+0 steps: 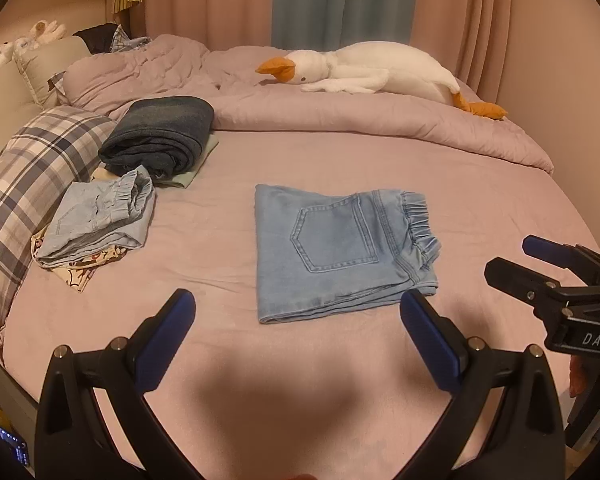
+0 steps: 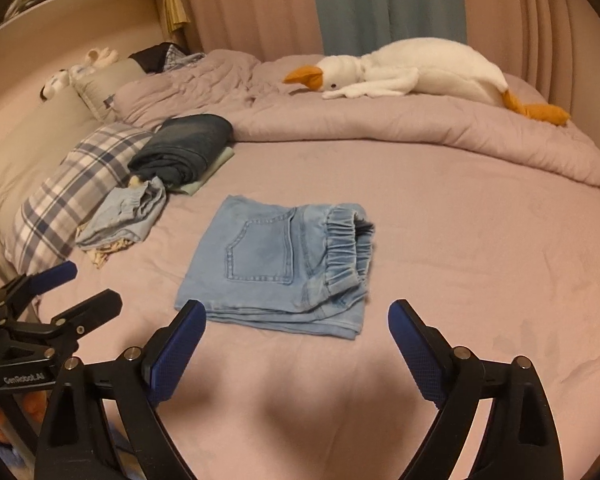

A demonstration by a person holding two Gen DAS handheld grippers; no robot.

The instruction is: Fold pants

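Observation:
A pair of light-blue denim pants [image 1: 340,248] [image 2: 276,268] lies folded into a compact rectangle on the pink bed sheet [image 1: 500,200], back pocket up and elastic waistband toward the right. My left gripper [image 1: 297,298] hovers just in front of the pants' near edge, open, with nothing between its blue pads. In the right wrist view my right gripper [image 2: 298,306] is likewise open and empty, short of the same near edge. Each gripper also shows in the other's view: the right gripper [image 1: 510,256] at the right edge, the left gripper [image 2: 94,284] at the lower left.
Folded dark jeans [image 1: 160,136] and a folded light denim piece [image 1: 100,216] sit stacked at the left beside a plaid pillow [image 1: 32,184]. A bunched lilac comforter [image 1: 340,116] with a white goose plush [image 1: 380,68] lines the far side. Curtains hang behind.

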